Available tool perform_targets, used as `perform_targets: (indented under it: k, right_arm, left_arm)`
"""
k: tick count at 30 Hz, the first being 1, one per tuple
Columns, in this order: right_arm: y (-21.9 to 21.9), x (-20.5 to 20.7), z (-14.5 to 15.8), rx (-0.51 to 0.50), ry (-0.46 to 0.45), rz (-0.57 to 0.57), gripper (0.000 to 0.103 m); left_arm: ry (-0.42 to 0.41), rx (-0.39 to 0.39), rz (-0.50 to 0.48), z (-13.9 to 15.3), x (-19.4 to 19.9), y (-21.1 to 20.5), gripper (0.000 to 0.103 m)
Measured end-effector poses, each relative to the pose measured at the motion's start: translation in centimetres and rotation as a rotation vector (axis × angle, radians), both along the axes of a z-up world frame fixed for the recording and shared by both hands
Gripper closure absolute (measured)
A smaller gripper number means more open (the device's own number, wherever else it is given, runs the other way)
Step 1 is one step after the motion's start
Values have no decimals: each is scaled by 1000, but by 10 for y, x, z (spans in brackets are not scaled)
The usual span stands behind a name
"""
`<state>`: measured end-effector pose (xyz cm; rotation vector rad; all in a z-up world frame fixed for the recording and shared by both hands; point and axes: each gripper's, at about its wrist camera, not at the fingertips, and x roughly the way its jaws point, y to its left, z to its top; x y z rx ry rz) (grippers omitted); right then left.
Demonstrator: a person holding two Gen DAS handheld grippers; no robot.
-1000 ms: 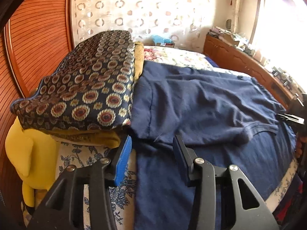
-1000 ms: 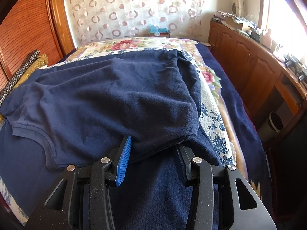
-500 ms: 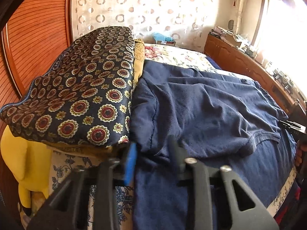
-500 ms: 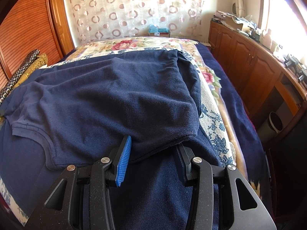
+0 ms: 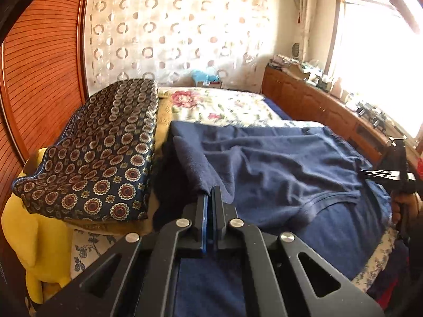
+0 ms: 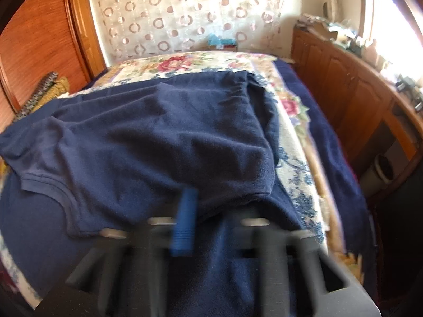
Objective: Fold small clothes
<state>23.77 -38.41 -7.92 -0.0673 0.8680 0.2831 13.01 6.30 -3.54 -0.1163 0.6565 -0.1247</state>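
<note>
A navy shirt [image 5: 277,169] lies spread on a navy blanket [image 5: 343,237] over the floral bed. In the left wrist view my left gripper [image 5: 210,194] has its jaws closing tight on the shirt's left edge, and a fold of cloth rises up into them. At the right edge of that view a hand holds my right gripper [image 5: 370,174] at the shirt's other side. In the right wrist view the right gripper [image 6: 214,211] is blurred. Its jaws are closing with the shirt's [image 6: 158,137] hem between them.
A patterned pillow [image 5: 100,158] on a yellow cushion [image 5: 26,237] lies left of the shirt, against the wooden headboard [image 5: 39,79]. A wooden cabinet [image 6: 357,100] with clutter on top runs along the right of the bed. Floral bedspread [image 6: 298,163] shows beyond the shirt.
The left jaws went from wide open to closed on the shirt's edge and rose, pulling cloth up. The right jaws began to close around the hem while that hand stayed in place.
</note>
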Motion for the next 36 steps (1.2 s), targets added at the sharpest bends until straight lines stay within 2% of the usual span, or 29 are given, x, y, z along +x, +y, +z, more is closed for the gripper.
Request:
perform_targets:
  k: [11,14,19,27,30,33,36]
  right_arm:
    - [-25,-53,66,161,-195,40,103]
    - [-20,-60,83,134,-238,44,103]
    - [-21,-63,93,122,-244,43,103]
    - [-34,-110,105,118,-268,66,103]
    - [-42,-120,93,94,-230,57,103]
    - [-45,-120,64,36,-167,42,103]
    - [-51,-121,40,30,-118,20,103]
  left_arm:
    - [-98,-64,-36,36,-51,6,103]
    - [-116,-76,-26,41,-59,13,103]
    - [-123,-86,-26,44,-68,18,103]
    - [-75,-86,-11,26,-96,27,103]
    - [-37,-80,-2,13,-101,28,103]
    - [23,-57,-1,-9,-103,24,103]
    - [65,-47,6,-25,-107,21,103]
